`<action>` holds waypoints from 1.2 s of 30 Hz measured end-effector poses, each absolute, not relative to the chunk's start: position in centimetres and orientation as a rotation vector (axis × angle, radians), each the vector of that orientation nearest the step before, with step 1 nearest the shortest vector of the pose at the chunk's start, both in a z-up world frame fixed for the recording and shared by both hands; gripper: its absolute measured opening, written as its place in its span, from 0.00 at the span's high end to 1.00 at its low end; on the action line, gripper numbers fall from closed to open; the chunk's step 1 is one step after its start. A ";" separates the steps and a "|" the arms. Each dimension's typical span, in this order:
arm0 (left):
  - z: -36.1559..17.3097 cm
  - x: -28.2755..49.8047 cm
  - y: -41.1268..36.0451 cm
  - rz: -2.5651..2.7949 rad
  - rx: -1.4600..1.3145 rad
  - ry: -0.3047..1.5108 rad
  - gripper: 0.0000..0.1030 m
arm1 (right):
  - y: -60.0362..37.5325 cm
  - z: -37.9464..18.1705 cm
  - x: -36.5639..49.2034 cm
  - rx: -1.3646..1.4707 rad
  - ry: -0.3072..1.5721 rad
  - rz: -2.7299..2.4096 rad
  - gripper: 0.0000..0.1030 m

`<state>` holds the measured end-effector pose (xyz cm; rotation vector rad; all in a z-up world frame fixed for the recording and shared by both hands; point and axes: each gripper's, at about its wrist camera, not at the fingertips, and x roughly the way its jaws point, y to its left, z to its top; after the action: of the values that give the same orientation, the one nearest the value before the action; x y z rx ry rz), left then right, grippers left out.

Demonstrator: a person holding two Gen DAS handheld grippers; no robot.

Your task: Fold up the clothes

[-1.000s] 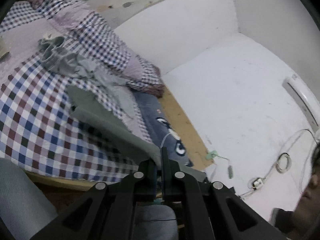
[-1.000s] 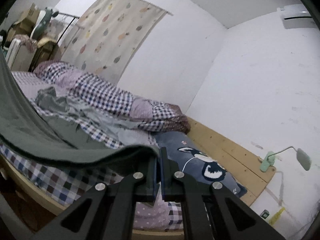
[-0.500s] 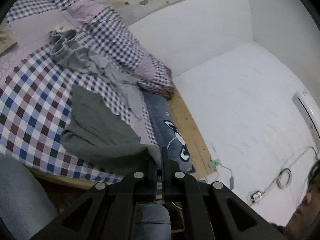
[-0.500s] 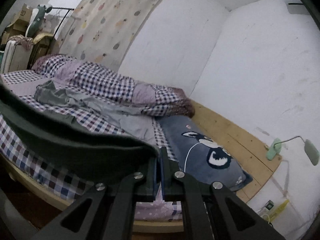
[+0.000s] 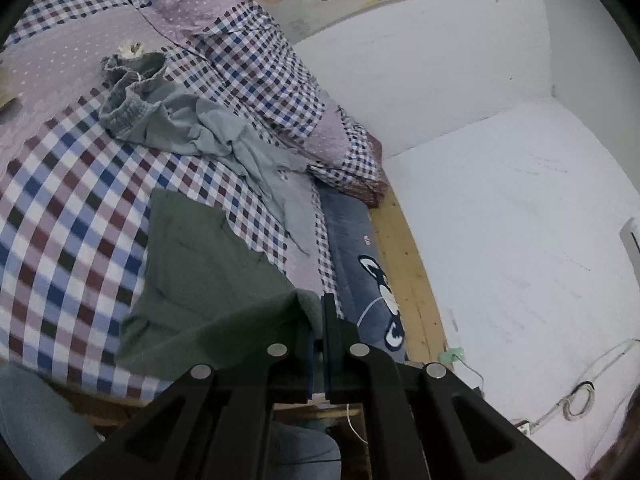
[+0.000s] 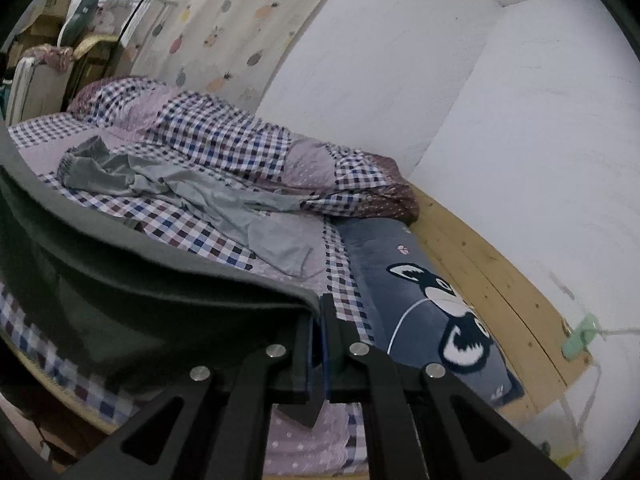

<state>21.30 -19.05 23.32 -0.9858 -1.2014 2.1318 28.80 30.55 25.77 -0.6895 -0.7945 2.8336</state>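
Note:
A dark green garment (image 5: 200,276) lies partly spread on the checked bed sheet (image 5: 56,216), its near edge lifted. My left gripper (image 5: 318,312) is shut on that edge at one corner. In the right wrist view the same dark green garment (image 6: 132,300) hangs as a taut band from the left, and my right gripper (image 6: 319,312) is shut on its other corner, held above the bed's near side. A crumpled grey garment (image 5: 188,128) lies farther back on the sheet, also visible as the grey garment (image 6: 192,192) in the right wrist view.
A rolled checked quilt (image 6: 248,148) runs along the wall side. A blue cartoon pillow (image 6: 432,304) lies by the wooden bed frame (image 6: 492,264). A green clip lamp (image 6: 580,336) sits on the frame. White walls close in at the right; a clothes rack (image 6: 132,4) stands far left.
Both grippers have carried the green garment forward and lower over the bed. More of it now lies flat on the sheet, and the bed looks closer in both views.

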 end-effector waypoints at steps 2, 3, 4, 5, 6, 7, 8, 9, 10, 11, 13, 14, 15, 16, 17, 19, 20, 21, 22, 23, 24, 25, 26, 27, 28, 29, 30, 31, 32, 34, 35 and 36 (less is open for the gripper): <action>23.2 19.0 -18.9 2.147 -1.014 -1.189 0.99 | 30.6 25.7 26.3 -0.720 -0.818 2.828 0.99; 23.0 17.6 -18.8 2.157 -1.033 -1.184 0.99 | 30.7 25.5 25.0 -0.739 -0.829 2.827 0.99; 22.8 16.5 -18.8 2.163 -1.050 -1.179 0.99 | 30.7 25.3 23.4 -0.762 -0.840 2.823 0.99; 22.5 15.2 -18.7 2.170 -1.072 -1.172 0.99 | 30.8 25.0 22.1 -0.782 -0.848 2.822 0.99; 22.1 13.6 -18.6 2.178 -1.099 -1.164 0.99 | 30.8 24.6 20.5 -0.807 -0.860 2.819 0.99; 21.6 12.2 -18.5 2.187 -1.128 -1.154 0.99 | 30.8 24.2 19.0 -0.832 -0.873 2.816 0.99; 21.1 10.7 -18.4 2.197 -1.158 -1.141 0.99 | 30.8 23.7 17.5 -0.858 -0.888 2.813 0.99; 20.6 9.3 -18.3 2.206 -1.188 -1.133 0.99 | 30.7 23.1 16.1 -0.884 -0.903 2.809 0.99; 19.9 7.9 -18.2 2.213 -1.217 -1.127 0.99 | 30.6 22.5 14.5 -0.910 -0.922 2.805 0.99; 19.3 6.6 -18.1 2.220 -1.239 -1.124 0.99 | 30.5 21.7 12.8 -0.940 -0.950 2.795 0.99; 17.6 3.5 -17.9 2.242 -1.294 -1.104 0.99 | 30.3 20.1 9.5 -1.006 -0.988 2.781 0.99; 16.8 2.1 -17.8 2.252 -1.322 -1.095 0.99 | 30.3 19.3 7.8 -1.040 -1.002 2.776 0.99; 15.8 0.5 -17.6 2.260 -1.356 -1.083 0.99 | 30.3 18.4 6.1 -1.077 -1.015 2.768 0.99; 14.7 -1.2 -17.5 2.267 -1.395 -1.070 0.99 | 30.2 17.4 4.3 -1.122 -1.026 2.755 0.99; 13.7 -2.7 -17.4 2.272 -1.432 -1.058 0.99 | 30.2 16.3 2.6 -1.166 -1.035 2.742 0.99; 11.2 -5.7 -17.1 2.268 -1.521 -1.041 0.99 | 30.1 13.8 -0.7 -1.276 -1.052 2.709 0.99; 9.8 -7.2 -16.9 2.266 -1.573 -1.032 0.99 | 30.0 12.4 -2.4 -1.337 -1.063 2.690 0.99; 8.3 -8.7 -16.7 2.266 -1.626 -1.017 0.99 | 30.0 11.0 -4.0 -1.397 -1.074 2.669 0.99; 6.9 -10.0 -16.6 2.267 -1.673 -1.005 0.99 | 29.9 9.6 -5.6 -1.457 -1.083 2.647 0.99; 5.7 -10.9 -16.5 2.266 -1.710 -0.999 0.99 | 30.0 8.2 -6.7 -1.518 -1.087 2.622 0.99; 4.7 -11.6 -16.5 2.266 -1.740 -0.998 0.99 | 30.1 6.9 -7.8 -1.578 -1.092 2.597 0.99; 3.7 -12.3 -16.4 2.263 -1.767 -1.000 0.99 | 30.2 5.6 -8.9 -1.633 -1.093 2.573 0.99; 2.8 -12.9 -16.3 2.260 -1.790 -1.002 0.99 | 30.4 4.6 -9.6 -1.678 -1.083 2.557 0.99; 2.1 -13.3 -16.3 2.259 -1.805 -1.004 0.99 | 30.7 3.6 -10.2 -1.730 -1.058 2.540 0.98; 1.5 -13.6 -16.2 2.254 -1.818 -1.006 0.98 | 31.0 2.7 -10.9 -1.781 -1.033 2.522 0.95; 1.2 -13.8 -16.2 2.245 -1.832 -1.010 0.98 | 31.3 1.8 -11.4 -1.829 -1.004 2.506 0.92; 0.9 -13.9 -16.4 2.230 -1.836 -1.030 0.98 | 31.6 1.1 -11.8 -1.866 -0.952 2.497 0.89; 0.7 -13.9 -16.6 2.212 -1.835 -1.058 0.98 | 32.3 0.6 -12.2 -1.890 -0.868 2.494 0.78; 0.4 -14.0 -16.8 2.194 -1.833 -1.086 0.97 | 33.1 0.7 -12.5 -1.875 -0.776 2.511 0.68; 0.6 -13.7 -17.4 2.191 -1.780 -1.106 0.95 | 34.7 1.0 -13.1 -1.830 -0.587 2.538 0.52; 0.9 -13.5 -17.5 2.195 -1.747 -1.109 0.94 | 35.9 1.5 -13.2 -1.770 -0.469 2.549 0.45; 1.4 -13.3 -17.7 2.207 -1.699 -1.114 0.91 | 37.3 2.0 -13.3 -1.708 -0.343 2.555 0.44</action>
<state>-13.29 -17.72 1.35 -1.6990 -1.1140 2.2072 -13.26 37.28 2.04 -1.7077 -0.3427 2.5551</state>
